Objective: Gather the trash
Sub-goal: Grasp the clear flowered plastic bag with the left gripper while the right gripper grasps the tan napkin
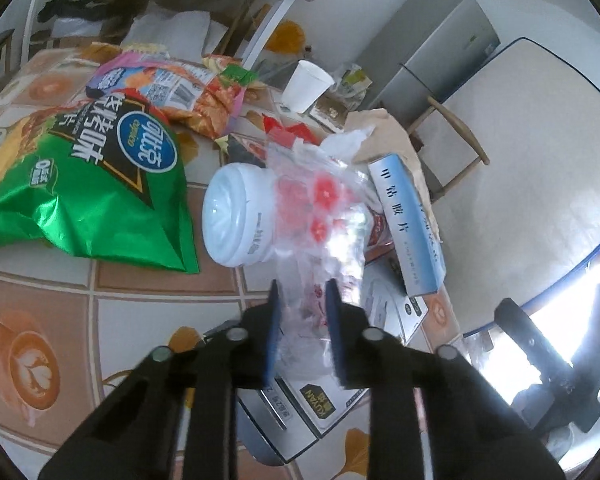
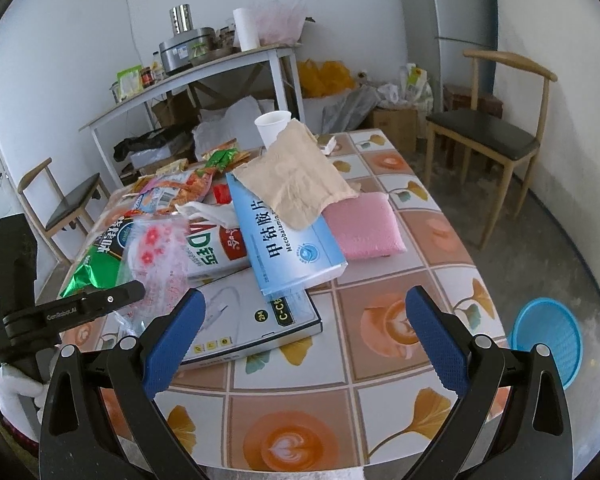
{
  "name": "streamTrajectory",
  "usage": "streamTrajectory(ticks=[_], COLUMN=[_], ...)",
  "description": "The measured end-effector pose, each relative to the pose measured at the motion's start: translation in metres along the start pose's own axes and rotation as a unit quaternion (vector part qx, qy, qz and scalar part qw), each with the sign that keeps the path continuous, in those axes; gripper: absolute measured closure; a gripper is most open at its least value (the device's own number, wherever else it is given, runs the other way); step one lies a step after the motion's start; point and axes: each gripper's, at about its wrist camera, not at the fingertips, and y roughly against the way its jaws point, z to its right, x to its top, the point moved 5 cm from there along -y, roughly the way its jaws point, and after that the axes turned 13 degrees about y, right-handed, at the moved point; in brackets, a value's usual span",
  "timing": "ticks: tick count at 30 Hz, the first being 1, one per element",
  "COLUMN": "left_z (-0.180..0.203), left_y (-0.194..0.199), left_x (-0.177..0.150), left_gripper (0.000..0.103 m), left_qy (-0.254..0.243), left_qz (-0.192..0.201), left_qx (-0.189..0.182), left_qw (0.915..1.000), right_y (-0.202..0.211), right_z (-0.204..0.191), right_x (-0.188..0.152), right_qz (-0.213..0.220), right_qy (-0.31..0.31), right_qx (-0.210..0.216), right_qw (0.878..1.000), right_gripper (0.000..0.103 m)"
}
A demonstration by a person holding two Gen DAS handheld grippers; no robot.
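One clear plastic bag (image 1: 320,216) with red flowers hangs crumpled, pinched by the left gripper (image 1: 302,316); the right gripper (image 2: 306,336) is spread above the bench (image 2: 384,360).

Tablecloth (image 2: 380,208): orange/white tiles, latte-art cups, yellow ginkgo leaves. Chip bag (image 1: 80,184) metallic green, black panel. Clear plastic bag (image 1: 320,216), red flower print. Medicine box (image 2: 288,240) pale blue. Sponge (image 2: 364,224) pink. Basket (image 2: 548,340) blue, lower right. Gripper pads (image 2: 172,336) blue.

The blue box (image 2: 288,236) reads "甲钴胺片" and "Mecobalamin". The grey box (image 2: 256,320) shows "2M" and "C-C"; in the left view it shows "KUYAN". The left gripper (image 2: 76,308) is marked "GenRobot.AI". The bottle (image 2: 208,254) shows "AD钙".
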Motion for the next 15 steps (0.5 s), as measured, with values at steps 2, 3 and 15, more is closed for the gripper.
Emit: streamTrajectory(ticks=[2, 3, 15], left_z=[0.000, 0.001, 0.019], left_y=[0.003, 0.005, 0.039], left_x=[0.000, 0.001, -0.002], left_gripper=[0.087, 0.088, 0.094], left_qy=[-0.001, -0.003, -0.030], left_qz=[0.004, 0.008, 0.054], left_qx=[-0.005, -0.009, -0.083], left_qw=[1.0000, 0.9999, 0.9946], right_y=[0.001, 0.002, -0.037], right_z=[0.000, 0.001, 0.021], right_x=[0.003, 0.005, 0.096], right_qz=[0.003, 0.005, 0.042], right_qy=[0.004, 0.005, 0.027], right_qx=[-0.002, -0.003, 0.076], right_qw=[1.000, 1.000, 0.996], right_gripper=[0.008, 0.008, 0.015])
